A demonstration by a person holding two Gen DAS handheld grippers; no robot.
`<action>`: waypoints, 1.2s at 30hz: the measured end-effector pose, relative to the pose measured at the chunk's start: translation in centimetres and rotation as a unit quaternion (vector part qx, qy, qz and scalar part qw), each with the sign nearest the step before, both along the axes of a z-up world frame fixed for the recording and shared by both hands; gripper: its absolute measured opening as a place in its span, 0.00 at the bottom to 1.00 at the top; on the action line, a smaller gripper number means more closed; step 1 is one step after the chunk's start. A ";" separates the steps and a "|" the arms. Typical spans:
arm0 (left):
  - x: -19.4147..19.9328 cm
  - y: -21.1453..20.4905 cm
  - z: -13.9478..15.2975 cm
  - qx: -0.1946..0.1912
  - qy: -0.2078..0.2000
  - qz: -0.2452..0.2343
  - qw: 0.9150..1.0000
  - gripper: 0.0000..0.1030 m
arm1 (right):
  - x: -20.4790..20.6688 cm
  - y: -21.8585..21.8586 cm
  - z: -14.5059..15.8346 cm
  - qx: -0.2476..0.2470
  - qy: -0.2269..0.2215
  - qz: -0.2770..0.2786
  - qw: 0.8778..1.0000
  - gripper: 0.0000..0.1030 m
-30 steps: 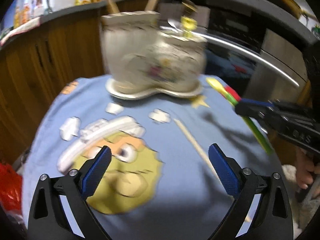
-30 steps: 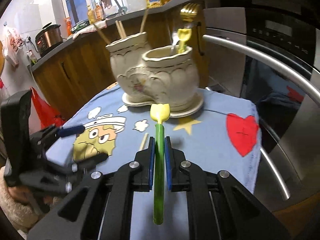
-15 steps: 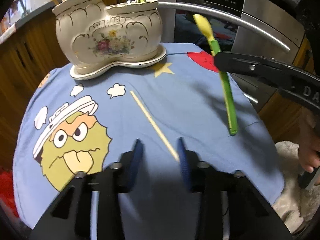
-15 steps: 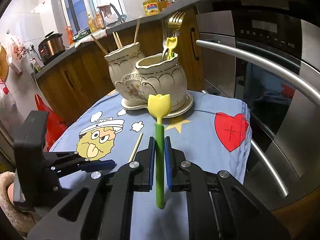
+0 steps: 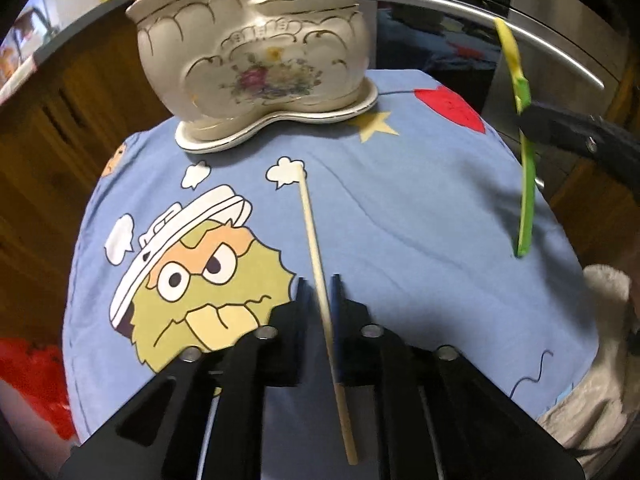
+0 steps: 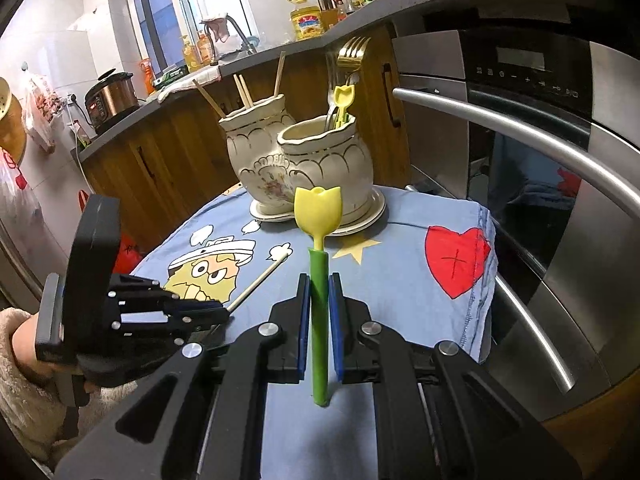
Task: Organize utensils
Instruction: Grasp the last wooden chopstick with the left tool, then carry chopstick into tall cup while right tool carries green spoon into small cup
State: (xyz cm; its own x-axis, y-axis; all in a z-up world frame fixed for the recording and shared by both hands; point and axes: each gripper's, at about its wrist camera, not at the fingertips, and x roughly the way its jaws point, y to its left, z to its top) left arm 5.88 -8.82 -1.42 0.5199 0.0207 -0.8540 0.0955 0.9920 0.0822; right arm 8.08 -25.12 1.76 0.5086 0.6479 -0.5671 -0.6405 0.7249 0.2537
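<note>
Closing on the pale wooden chopstick (image 5: 316,252) lying on the blue cartoon-printed cloth (image 5: 420,216), the left gripper (image 5: 318,300) has its jaws narrowed around it, grip uncertain. The right gripper (image 6: 319,304) clamps the green-handled, yellow tulip-headed fork (image 6: 319,280). Next, each likely goes into the cream floral ceramic double holder (image 6: 304,168). No writing is legible.

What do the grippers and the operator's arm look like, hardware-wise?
Both grippers, left and right, are matte black linkage frames with silver pivot pins and blue pads lining the fingers. In the right wrist view, the left unit has a black boxy body. The hand holding it wears a fuzzy beige sleeve. No cables visible.
</note>
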 end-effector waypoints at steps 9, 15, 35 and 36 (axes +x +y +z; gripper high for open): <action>0.6 0.0 -0.3 0.007 -0.029 0.001 1.000 0.05 | -0.4 0.3 0.0 0.005 -0.007 0.006 1.000 0.09; -1.4 0.5 1.4 -0.020 -0.089 -0.027 0.995 0.05 | -0.4 0.3 0.5 0.027 -0.021 0.003 0.999 0.09; -0.1 6.0 12.0 -0.111 -0.370 -0.023 0.922 0.05 | 4.6 2.7 6.9 0.122 -0.138 -0.060 0.981 0.09; 0.4 6.3 12.5 -0.114 -0.379 -0.020 0.918 0.05 | 5.5 3.2 7.3 0.124 -0.142 -0.065 0.980 0.09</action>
